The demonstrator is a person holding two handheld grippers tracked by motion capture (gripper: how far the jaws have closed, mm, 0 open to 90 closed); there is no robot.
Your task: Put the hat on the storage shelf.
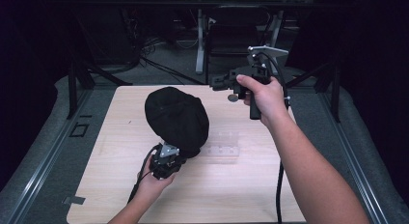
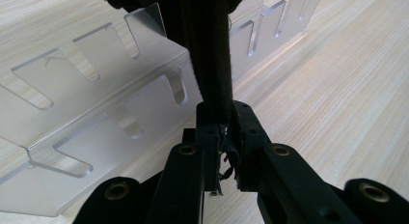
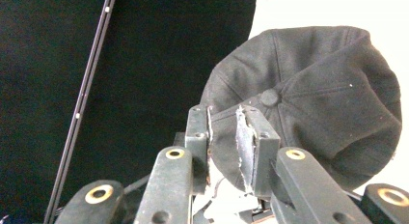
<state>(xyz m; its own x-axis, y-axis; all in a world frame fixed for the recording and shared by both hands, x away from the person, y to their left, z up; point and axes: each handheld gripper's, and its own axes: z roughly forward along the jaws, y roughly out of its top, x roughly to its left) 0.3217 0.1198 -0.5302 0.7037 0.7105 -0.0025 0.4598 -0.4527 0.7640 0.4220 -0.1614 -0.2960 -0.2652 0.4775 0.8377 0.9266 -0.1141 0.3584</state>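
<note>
Presently, black cap (image 1: pixel 176 119) held raised over table (image 1: pixel 251 195) centre, clear slotted rack (image 2: pixel 96 113) just beside. Left gripper (image 1: pixel 166 162) clenched on brim edge at 6 o'clock. Right gripper (image 1: pixel 219 80) at 2 o'clock, parted, holding nothing. Judged light, soft, floppy; best gripped at stiffer brim.

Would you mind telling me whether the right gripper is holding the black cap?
No, the left gripper pinches the black cap, while the right gripper is raised apart from it over the table's far edge.
</note>
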